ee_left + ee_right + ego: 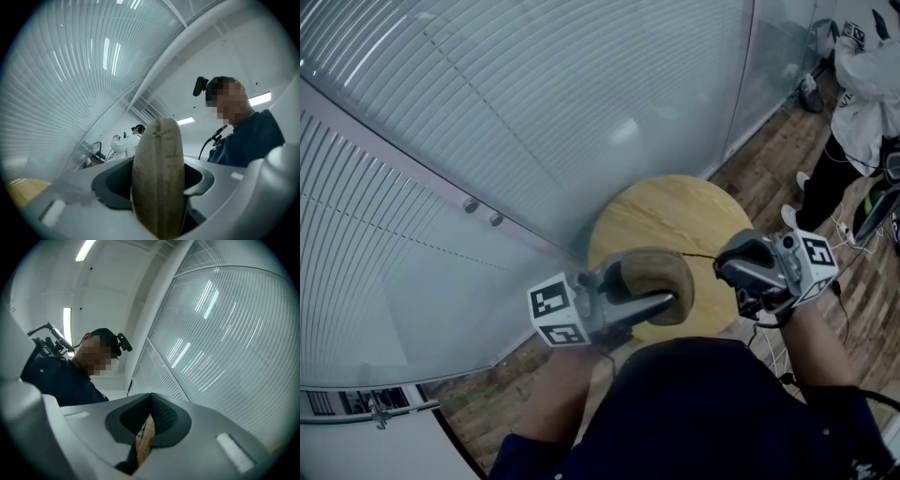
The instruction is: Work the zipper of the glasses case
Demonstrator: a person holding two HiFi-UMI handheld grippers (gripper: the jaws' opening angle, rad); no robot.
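Tan, oval, soft-sided glasses case [661, 277] sits clamped edge-on between the jaws of the left gripper [656, 298], held in the air above the round wooden bench [675, 211]. In the left gripper view its seamed edge stands upright between the pads. Just to that gripper's right, the right gripper [724, 269] has its jaws closed on a narrow tan pull tab [144, 441], and a thin dark cord [698, 255] runs straight from its tips to the case's upper edge. The step in hand looks like drawing the slider along the zip. To do it well, the left gripper should hold the case against twisting while the right pulls along the line of the teeth, following the curve of the rim and not straight away from it. A sideways tug would likely jam the slider or slip the thin tab out of the pinch.
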